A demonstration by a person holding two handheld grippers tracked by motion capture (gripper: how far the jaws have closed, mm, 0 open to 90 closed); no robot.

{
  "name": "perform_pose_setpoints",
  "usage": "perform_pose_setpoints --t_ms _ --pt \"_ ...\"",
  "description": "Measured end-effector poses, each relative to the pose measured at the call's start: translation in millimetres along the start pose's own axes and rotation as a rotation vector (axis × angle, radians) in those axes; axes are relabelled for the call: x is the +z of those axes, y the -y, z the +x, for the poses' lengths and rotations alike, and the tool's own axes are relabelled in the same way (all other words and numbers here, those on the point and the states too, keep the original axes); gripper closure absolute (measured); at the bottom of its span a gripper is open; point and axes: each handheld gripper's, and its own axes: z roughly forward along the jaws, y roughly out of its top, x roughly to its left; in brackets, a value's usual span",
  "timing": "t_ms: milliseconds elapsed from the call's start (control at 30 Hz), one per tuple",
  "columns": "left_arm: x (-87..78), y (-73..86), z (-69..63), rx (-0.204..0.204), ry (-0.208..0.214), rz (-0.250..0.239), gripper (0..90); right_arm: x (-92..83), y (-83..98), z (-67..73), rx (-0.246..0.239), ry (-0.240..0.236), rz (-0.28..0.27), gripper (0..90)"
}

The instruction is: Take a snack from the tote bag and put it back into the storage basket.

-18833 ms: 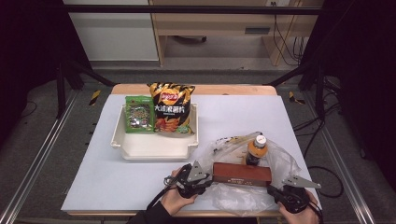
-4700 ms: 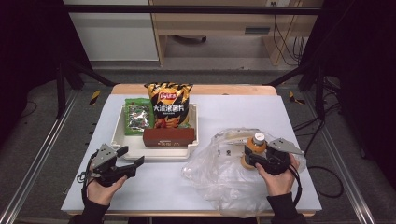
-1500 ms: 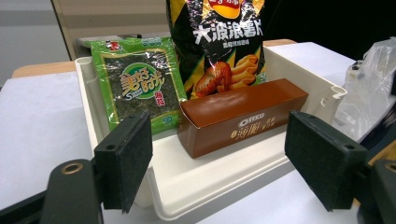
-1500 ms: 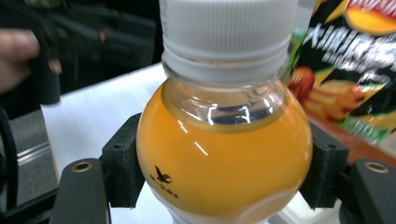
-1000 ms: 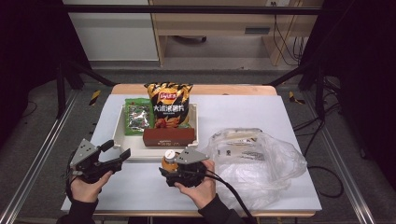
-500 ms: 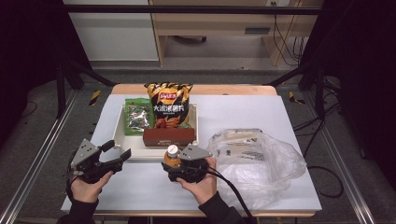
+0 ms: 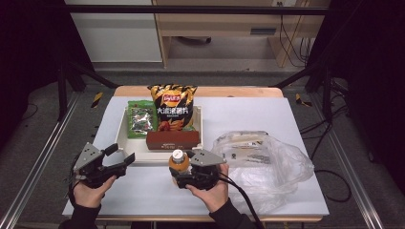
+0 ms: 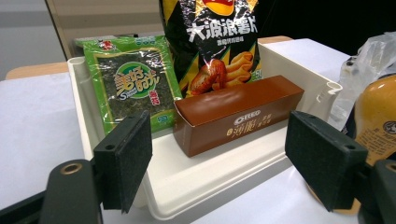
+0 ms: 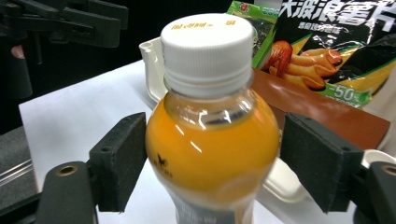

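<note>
Chips, seaweed and the cookie box are already in the tray point(image 7: 198, 125). The juice bottle point(image 7: 178, 161) stands on the bench just outside it; right hand-held gripper point(image 7: 184, 168) jaws have just been opening around it, pads off. Left hand-held gripper point(image 7: 117, 160) hovers wide and empty. The bottle isn't in the tray yet.

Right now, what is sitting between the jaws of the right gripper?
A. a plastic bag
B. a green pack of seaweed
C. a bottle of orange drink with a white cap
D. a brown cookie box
C: in the right gripper view the bottle of orange drink with its white cap stands upright between the two black jaws of the right gripper, just in front of the white tray.
</note>
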Motion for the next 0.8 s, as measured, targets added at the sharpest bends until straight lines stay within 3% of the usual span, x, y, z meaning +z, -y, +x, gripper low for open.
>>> perform_pose_setpoints --t_ms 133,300,500,800 --pt "2.0 0.1 -5.0 0.015 0.014 0.009 22.4 -18.0 0.0 -4.9 0.01 -0.013 -0.009 23.5" --pt "6.0 0.1 -15.8 0.046 0.048 0.018 21.9 -47.0 1.6 -19.3 0.027 0.013 -0.037 24.2" --pt "9.2 -0.4 -27.3 0.069 0.084 0.024 20.7 -84.5 9.9 -47.3 0.067 0.098 -0.089 25.8" --pt "16.8 2.6 -51.5 0.1 0.154 0.052 17.0 -130.4 29.2 -90.6 0.138 0.214 -0.103 27.2"
